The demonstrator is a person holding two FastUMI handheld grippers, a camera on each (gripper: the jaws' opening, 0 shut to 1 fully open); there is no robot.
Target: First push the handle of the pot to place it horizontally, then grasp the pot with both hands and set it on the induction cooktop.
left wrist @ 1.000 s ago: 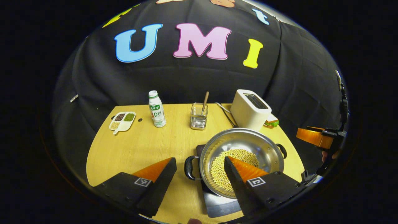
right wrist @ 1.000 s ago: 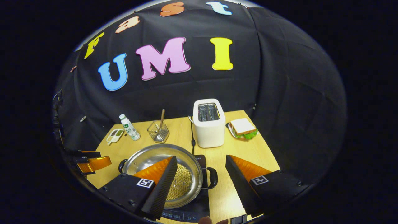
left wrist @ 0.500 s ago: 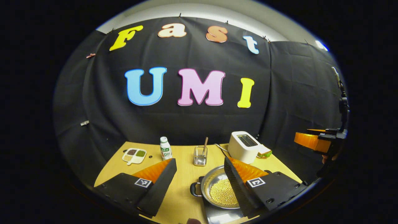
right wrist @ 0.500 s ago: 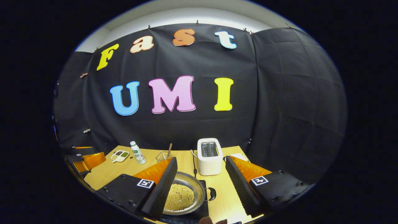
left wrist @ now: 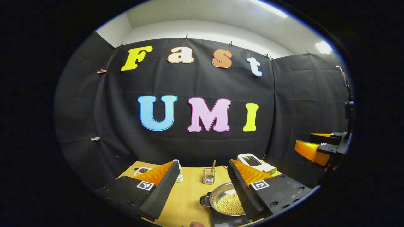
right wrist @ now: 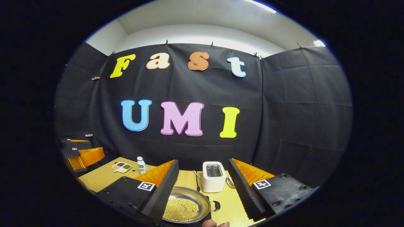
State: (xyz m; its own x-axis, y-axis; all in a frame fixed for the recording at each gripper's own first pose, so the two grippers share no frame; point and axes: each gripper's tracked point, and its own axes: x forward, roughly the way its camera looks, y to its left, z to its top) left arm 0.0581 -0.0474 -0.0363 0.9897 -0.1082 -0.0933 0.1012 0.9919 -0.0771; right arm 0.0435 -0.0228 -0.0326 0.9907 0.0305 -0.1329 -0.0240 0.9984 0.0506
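The shiny round steel pot (left wrist: 225,200), full of little yellow beans, is sitting on the flat black induction cooktop (left wrist: 221,219) on the pale wood-grain table (left wrist: 189,195). The left gripper (left wrist: 202,171) and right gripper (right wrist: 203,171) are both hanging above it, wedge-shaped fingers spread wide, gripping nothing. A boxy white toaster (right wrist: 213,176) is standing just behind the pot.

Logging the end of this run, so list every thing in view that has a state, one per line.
left gripper: open, holding nothing
right gripper: open, holding nothing
pot: on the induction cooktop, uncovered, holding yellow beans
toaster: upright, slots empty
bottle: upright, capped
wire basket: upright, a stick standing in it
divided dish: filled with grains
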